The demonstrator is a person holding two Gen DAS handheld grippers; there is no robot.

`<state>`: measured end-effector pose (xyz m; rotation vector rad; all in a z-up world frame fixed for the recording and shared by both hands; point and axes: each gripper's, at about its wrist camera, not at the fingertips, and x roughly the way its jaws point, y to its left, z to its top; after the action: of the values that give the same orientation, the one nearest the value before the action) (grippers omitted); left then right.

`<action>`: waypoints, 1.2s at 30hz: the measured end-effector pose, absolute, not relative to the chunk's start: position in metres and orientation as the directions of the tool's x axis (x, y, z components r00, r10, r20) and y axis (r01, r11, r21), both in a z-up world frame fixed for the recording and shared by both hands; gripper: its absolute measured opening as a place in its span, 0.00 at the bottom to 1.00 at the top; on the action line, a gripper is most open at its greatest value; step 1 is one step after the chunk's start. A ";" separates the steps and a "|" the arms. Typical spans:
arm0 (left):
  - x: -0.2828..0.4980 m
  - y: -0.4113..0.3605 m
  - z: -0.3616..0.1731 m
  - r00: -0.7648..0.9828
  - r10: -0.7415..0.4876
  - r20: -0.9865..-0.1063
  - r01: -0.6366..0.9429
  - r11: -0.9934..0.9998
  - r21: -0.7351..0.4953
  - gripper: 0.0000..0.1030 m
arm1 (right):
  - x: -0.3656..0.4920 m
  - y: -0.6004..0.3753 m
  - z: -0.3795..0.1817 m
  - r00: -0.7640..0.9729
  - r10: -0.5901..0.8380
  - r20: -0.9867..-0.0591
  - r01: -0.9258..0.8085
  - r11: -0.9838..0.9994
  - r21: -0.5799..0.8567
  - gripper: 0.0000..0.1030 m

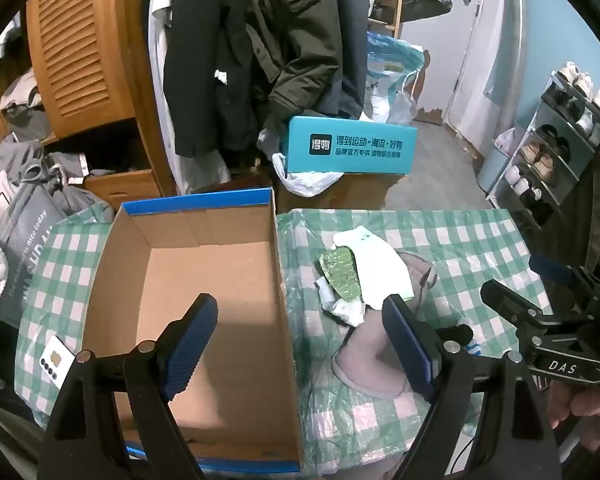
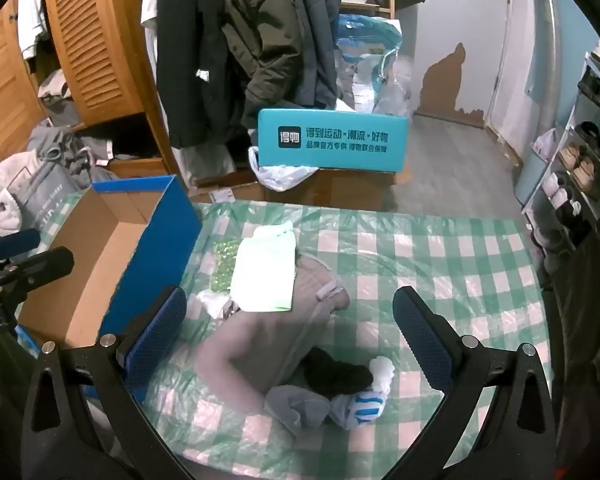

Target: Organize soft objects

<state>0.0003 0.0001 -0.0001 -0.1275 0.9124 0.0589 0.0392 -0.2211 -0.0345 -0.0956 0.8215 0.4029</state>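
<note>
While only the right wrist view shows the striped sock (image 2: 366, 406), both tongs gape.

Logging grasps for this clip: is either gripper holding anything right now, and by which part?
Nothing is held. The left gripper and right gripper are both open.

Two close, downward-forward wrist views, left over the cardboard box (image 1: 204, 280), both sharing the checked tablecloth (image 2: 440, 264).

Your left gripper (image 1: 300, 340) hangs with its blue-padded fingers (image 1: 190, 346) spread wide, nothing between them. Your right gripper (image 2: 290, 338) is likewise agape and empty, level beside the left, both angled downward.
</note>
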 end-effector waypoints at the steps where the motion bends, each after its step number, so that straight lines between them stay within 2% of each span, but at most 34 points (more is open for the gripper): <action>1: 0.000 0.000 0.000 0.618 0.000 -0.786 -0.106 0.991 -0.084 0.83 | 0.039 -0.221 -0.034 0.613 0.308 -0.728 -0.384 0.921 0.067 0.99; 36: -0.002 -0.002 -0.006 0.609 0.000 -0.793 -0.106 0.991 -0.082 0.83 | 0.039 -0.220 -0.037 0.600 0.305 -0.739 -0.384 0.921 0.068 0.99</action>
<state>-0.0022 -0.0022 -0.0059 -0.1244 0.9144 0.0609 0.0389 -0.2198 -0.0374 -0.1016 0.8363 0.4002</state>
